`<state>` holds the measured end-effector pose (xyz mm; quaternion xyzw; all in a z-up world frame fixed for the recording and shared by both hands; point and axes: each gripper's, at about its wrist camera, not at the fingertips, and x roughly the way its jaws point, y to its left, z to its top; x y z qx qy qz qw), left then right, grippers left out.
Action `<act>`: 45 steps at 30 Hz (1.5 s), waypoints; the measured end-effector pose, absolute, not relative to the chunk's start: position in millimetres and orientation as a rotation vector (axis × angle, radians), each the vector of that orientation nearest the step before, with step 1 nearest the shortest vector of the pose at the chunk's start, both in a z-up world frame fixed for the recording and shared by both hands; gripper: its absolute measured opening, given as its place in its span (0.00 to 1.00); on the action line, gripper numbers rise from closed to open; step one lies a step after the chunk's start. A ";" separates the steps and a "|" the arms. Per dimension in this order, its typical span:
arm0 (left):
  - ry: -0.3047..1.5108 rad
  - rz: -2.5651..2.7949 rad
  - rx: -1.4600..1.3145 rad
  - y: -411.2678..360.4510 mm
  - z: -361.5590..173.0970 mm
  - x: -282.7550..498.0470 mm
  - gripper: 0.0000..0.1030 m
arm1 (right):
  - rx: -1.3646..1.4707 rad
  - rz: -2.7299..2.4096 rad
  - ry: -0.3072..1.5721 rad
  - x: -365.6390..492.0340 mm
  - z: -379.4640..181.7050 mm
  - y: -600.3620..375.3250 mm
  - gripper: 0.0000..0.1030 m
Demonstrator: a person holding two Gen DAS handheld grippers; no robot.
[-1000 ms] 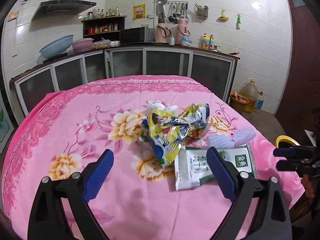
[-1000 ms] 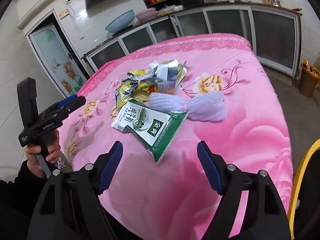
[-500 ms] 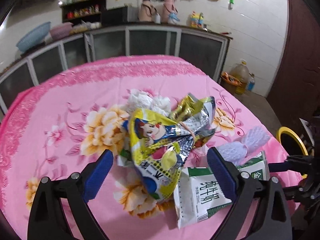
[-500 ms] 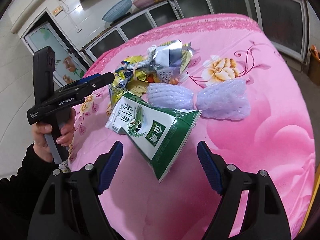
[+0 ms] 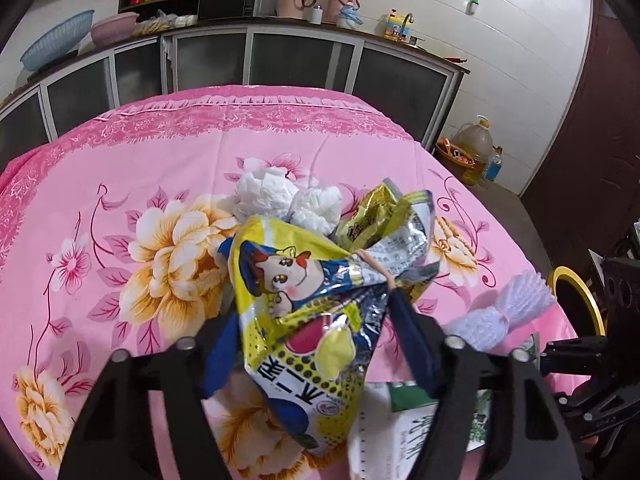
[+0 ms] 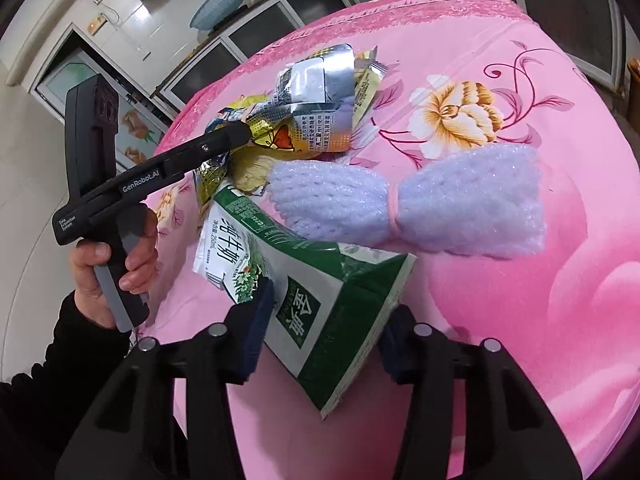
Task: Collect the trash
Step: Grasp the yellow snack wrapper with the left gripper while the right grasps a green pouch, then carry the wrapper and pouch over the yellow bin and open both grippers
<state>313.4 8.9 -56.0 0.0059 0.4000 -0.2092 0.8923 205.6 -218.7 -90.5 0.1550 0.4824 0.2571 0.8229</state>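
Nearest the right wrist camera, the right gripper has its blue fingers pressed against both sides of the green and white milk carton, grasping it at its near end; the carton's far end rests on the pink floral cloth of the worktop. Just beyond the carton, touching its top edge, lies a lilac foam net cinched at the middle like a bow. To its right the cloth is bare out to the rounded worktop edge.

In the left wrist view, the left gripper has its fingers closed in on the crumpled yellow snack bag, gripping it low on both sides. The bag's foil end rises behind, tied with a rubber band. Behind the bag sits wadded white tissue, touching it. Left of the pile the cloth lies open to the near and left edges, and beyond the tissue it runs bare to the far hem. Past the right edge stands a yellow-rimmed bin, partly hidden by the right gripper's body. Farther off are the cabinets.
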 end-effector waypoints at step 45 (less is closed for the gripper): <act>0.574 -0.436 -0.041 23.4 57.7 184.7 0.49 | 0.462 0.519 0.812 77.0 -6.1 -314.8 0.22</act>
